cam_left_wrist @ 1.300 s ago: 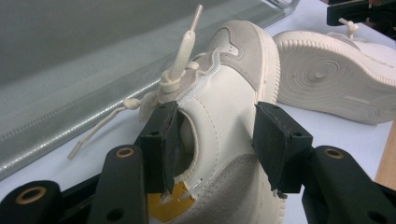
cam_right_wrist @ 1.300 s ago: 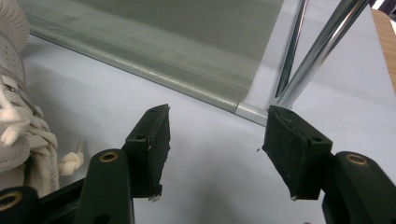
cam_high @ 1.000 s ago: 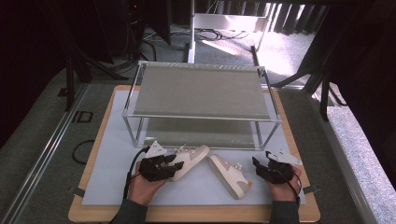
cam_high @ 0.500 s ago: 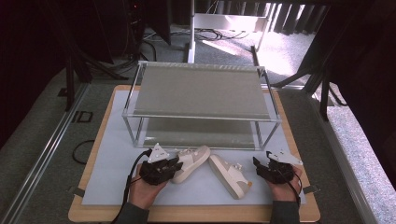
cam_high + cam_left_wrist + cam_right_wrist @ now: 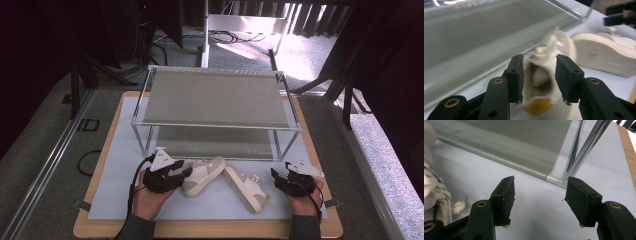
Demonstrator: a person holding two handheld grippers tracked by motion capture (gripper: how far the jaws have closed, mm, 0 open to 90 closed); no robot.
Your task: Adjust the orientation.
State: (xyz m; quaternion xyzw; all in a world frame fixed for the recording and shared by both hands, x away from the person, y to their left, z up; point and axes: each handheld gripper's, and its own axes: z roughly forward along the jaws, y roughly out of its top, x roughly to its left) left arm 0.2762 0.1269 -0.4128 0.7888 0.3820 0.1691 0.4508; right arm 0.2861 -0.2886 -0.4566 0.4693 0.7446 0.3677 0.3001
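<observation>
A wooden table (image 5: 320,150) carries a pale grey mat (image 5: 125,140), and on the mat's far half stands a two-tier metal shoe rack (image 5: 215,97) with grey shelf panels, both tiers bare. In front of the rack lie two cream sneakers. The left sneaker (image 5: 202,174) lies upright with its toe toward the rack and its heel toward the person; the right sneaker (image 5: 246,186) lies tipped on its side just beside it, its ribbed sole showing in the left gripper view (image 5: 604,58). The left gripper (image 5: 181,172) sits at the left sneaker's heel, and in its own view (image 5: 539,75) the jaws straddle the heel collar of that sneaker (image 5: 541,92), one outside the shoe and one on the other side of the opening; they stand a little apart, and whether they press on the collar cannot be told, since the shoe is blurred. The right gripper (image 5: 280,181) rests on the mat just right of the tipped sneaker, near but apart from it; in its own view (image 5: 539,202) the jaws are spread wide over bare mat, holding nothing, with the sneaker's laces (image 5: 434,195) at the left edge and a rack leg (image 5: 586,150) ahead.
</observation>
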